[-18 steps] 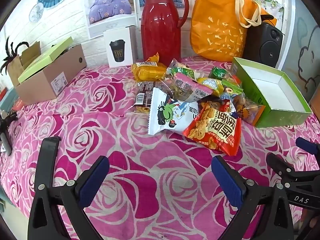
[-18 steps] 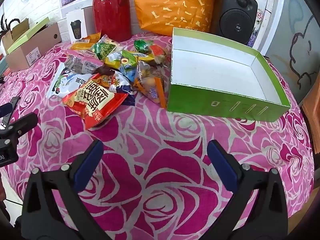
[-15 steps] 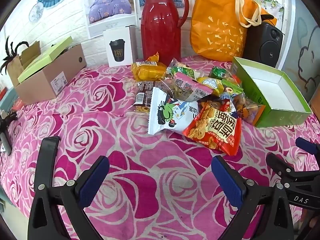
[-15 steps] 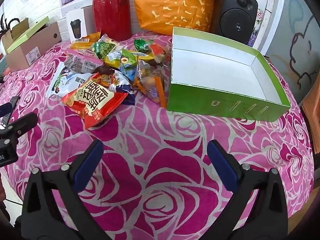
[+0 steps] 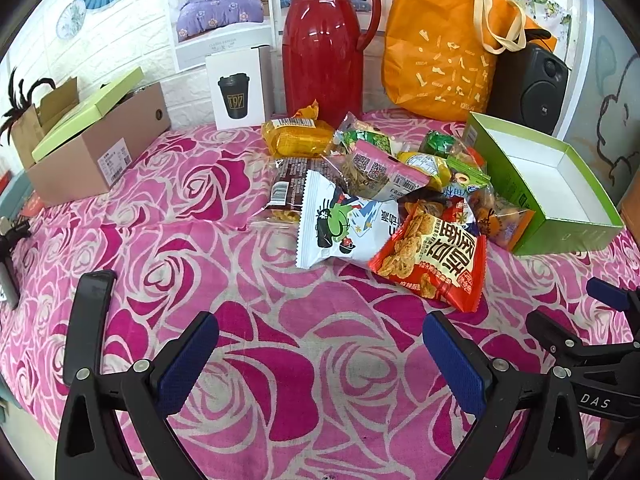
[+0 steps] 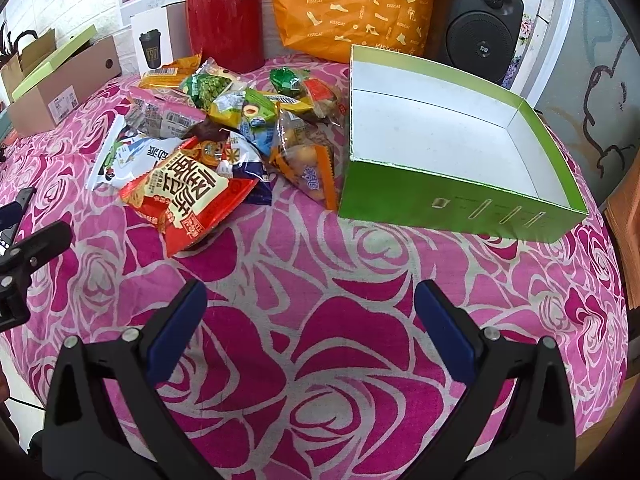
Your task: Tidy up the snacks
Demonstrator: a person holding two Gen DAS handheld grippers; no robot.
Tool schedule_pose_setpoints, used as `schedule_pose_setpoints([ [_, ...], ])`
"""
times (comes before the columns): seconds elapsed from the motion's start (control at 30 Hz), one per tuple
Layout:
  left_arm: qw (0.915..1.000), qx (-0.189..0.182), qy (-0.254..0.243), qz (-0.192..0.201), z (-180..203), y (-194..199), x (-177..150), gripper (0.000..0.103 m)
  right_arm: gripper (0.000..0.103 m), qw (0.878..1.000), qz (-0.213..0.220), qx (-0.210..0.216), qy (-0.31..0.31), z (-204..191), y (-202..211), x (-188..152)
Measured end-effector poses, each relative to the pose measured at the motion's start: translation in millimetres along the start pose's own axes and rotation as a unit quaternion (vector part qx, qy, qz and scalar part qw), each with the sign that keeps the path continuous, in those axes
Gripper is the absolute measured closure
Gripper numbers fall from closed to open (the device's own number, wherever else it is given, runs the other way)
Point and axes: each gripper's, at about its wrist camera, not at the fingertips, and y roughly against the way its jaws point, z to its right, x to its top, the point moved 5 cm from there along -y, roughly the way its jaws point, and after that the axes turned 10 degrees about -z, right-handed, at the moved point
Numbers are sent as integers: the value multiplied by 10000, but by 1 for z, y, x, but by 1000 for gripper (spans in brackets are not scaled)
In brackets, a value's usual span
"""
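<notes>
A heap of snack packets lies on the rose-patterned tablecloth: a red packet (image 5: 434,258) (image 6: 188,196) in front, a white one (image 5: 340,224) (image 6: 128,156) beside it, a yellow one (image 5: 296,138) at the back. To its right stands a green box (image 5: 576,232) (image 6: 452,208), white inside and holding nothing. My left gripper (image 5: 320,356) hovers open over bare cloth, short of the heap. My right gripper (image 6: 310,320) is open too, in front of the box and the heap. Each gripper's fingers appear at the edge of the other's view.
Along the back wall stand a red jug (image 5: 324,44), an orange tote bag (image 5: 444,44), a black speaker (image 5: 528,88) and a white cup carton (image 5: 238,88). A cardboard box (image 5: 96,148) with a green lid sits far left. A dark phone (image 5: 90,324) lies near my left finger.
</notes>
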Motion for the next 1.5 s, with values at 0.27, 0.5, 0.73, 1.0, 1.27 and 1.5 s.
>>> schedule_pose_setpoints([
  [0.27,10000,-30,9,-48,-1,-5,2,0,0,10000,-98,14,7,-1,-7,2],
  [0.5,9999,-38,29,-96,-1,-10,4,0,0,9998,-174,42,38,-3,-13,5],
  [0.73,9999,-69,38,-143,-3,-15,6,0,0,9997,-239,64,43,-3,-18,8],
  [1.0,9998,-143,-13,-157,-2,-18,8,0,0,9994,-316,87,60,-4,-24,10],
  [1.27,9994,-249,-29,-227,-1,-24,11,0,0,9991,-400,139,83,-6,-30,11],
  [1.5,9943,-903,171,-545,-10,-38,11,0,0,9945,54,1039,157,-16,-26,20],
])
